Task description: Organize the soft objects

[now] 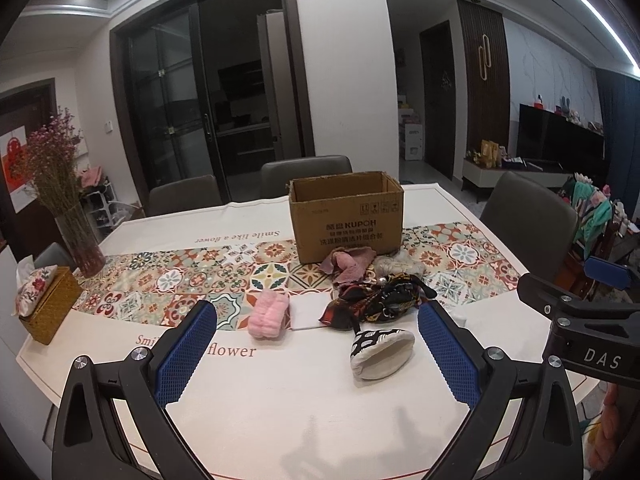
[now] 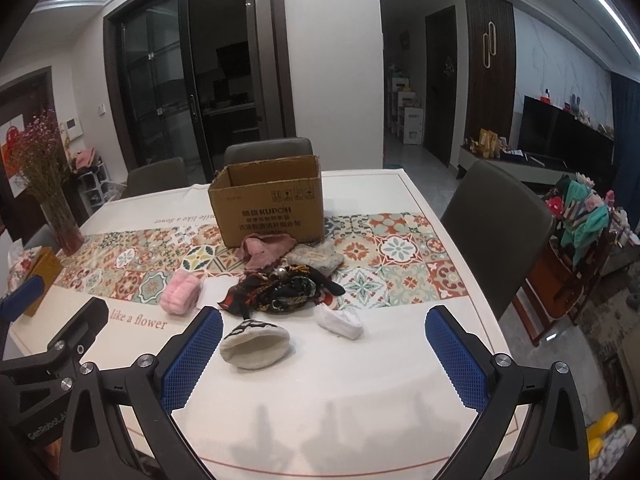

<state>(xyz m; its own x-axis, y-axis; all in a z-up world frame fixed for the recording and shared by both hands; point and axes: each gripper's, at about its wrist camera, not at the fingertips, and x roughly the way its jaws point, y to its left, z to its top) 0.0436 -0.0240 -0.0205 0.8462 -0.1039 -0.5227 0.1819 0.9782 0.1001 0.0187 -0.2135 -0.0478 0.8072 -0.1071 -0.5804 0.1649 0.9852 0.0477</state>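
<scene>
Soft items point(image 1: 376, 300) before cardboard box point(image 1: 346, 216)

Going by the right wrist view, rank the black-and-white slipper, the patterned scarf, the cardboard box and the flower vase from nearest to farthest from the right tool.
1. Black-and-white slipper, just ahead of the right tool, by its left finger.
2. Patterned scarf, behind the slipper, centre.
3. Cardboard box, behind the soft pile.
4. Flower vase, far left.

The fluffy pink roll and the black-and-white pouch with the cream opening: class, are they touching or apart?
Apart. The right wrist view shows bare white tablecloth between the pink roll and the pouch; the left wrist view shows the same gap.
</scene>
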